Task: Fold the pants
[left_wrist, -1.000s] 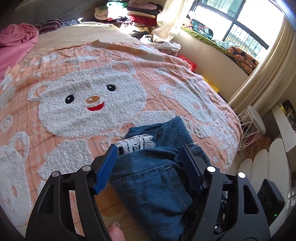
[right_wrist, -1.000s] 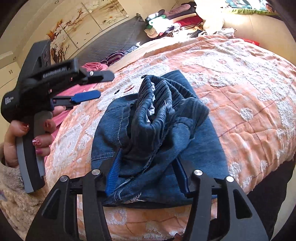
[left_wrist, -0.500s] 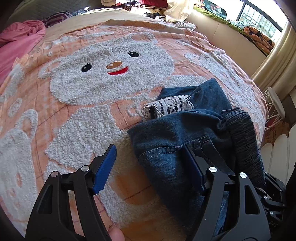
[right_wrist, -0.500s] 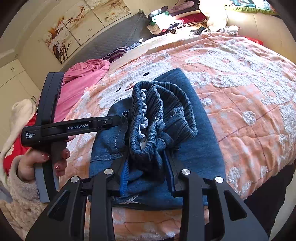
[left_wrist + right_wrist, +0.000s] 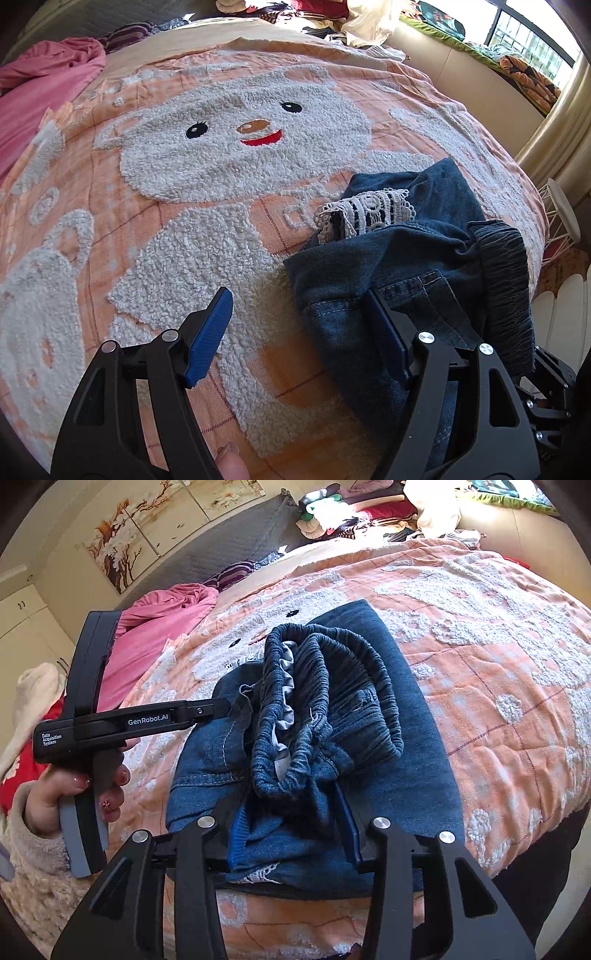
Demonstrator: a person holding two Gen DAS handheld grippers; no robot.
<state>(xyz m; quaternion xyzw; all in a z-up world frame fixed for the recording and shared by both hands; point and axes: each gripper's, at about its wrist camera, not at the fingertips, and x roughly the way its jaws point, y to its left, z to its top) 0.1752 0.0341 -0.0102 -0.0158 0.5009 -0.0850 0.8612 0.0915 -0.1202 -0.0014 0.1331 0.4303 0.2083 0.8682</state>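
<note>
The dark blue denim pants [image 5: 406, 716] lie bunched on the peach bear bedspread [image 5: 498, 657], with the gathered elastic waistband [image 5: 325, 686] on top. My right gripper [image 5: 291, 812] is shut on a thick fold of denim just below the waistband. In the left wrist view the pants [image 5: 399, 266] sit at the right with white lace trim [image 5: 365, 214] showing. My left gripper [image 5: 299, 325] is open and empty, its right finger resting against the denim edge. It also shows in the right wrist view [image 5: 218, 710], touching the pants' left side.
A pink garment [image 5: 40, 88] lies at the bed's far left. A pile of clothes [image 5: 354, 513] sits beyond the bed's head. A window seat [image 5: 480, 62] and curtain run along the right. A white wire stool [image 5: 561, 218] stands beside the bed's right edge.
My right gripper has closed on the denim fold below the waistband. My left gripper has pulled off the pants to their left side and stays open.
</note>
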